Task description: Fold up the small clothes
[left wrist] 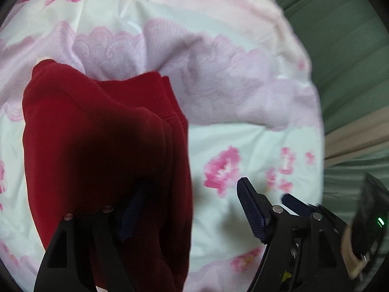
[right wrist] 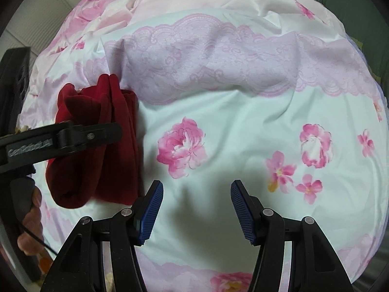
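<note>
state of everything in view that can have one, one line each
red garment: folded into a bundle, lying on the bedsheet
left gripper: open, fingers apart, one finger hidden by the garment
right gripper: open, nothing between its fingers
bedsheet: spread out, wrinkled

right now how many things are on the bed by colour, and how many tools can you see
red garment: 1
pink and white floral bedcover: 1
black tools with blue pads: 2, the left tool and the right tool
total: 4
</note>
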The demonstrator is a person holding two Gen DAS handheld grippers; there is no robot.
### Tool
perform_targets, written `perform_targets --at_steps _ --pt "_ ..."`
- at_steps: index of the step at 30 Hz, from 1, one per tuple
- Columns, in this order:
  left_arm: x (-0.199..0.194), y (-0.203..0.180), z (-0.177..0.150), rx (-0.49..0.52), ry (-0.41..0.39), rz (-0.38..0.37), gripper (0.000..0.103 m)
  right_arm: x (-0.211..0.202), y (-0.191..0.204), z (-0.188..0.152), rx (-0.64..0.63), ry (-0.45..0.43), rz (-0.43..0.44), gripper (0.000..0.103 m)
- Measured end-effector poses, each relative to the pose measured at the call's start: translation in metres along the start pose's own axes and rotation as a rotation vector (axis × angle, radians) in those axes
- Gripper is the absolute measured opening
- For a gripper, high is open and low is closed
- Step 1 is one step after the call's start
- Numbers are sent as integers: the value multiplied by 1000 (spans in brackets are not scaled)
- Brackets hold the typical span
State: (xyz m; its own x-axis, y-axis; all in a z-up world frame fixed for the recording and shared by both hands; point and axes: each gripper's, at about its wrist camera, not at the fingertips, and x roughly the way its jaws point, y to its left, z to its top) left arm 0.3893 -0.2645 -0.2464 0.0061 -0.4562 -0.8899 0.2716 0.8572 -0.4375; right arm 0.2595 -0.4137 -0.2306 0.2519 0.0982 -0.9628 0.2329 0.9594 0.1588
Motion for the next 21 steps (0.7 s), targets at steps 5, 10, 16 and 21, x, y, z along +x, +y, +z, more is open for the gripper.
perform_targets --at_steps 5,10,16,21 --pt "-35 23 -5 -94 -36 -197 84 -18 4 2 5 -30 7 59" --pt "-52 50 -17 -138 -50 -299 84 -28 25 7 -37 -44 26 59" --pt "-43 96 -39 -296 -79 -500 84 -37 54 19 -69 -68 104 59" --pt "-34 110 -41 -342 -119 -525 77 -33 77 39 -112 -71 105 59"
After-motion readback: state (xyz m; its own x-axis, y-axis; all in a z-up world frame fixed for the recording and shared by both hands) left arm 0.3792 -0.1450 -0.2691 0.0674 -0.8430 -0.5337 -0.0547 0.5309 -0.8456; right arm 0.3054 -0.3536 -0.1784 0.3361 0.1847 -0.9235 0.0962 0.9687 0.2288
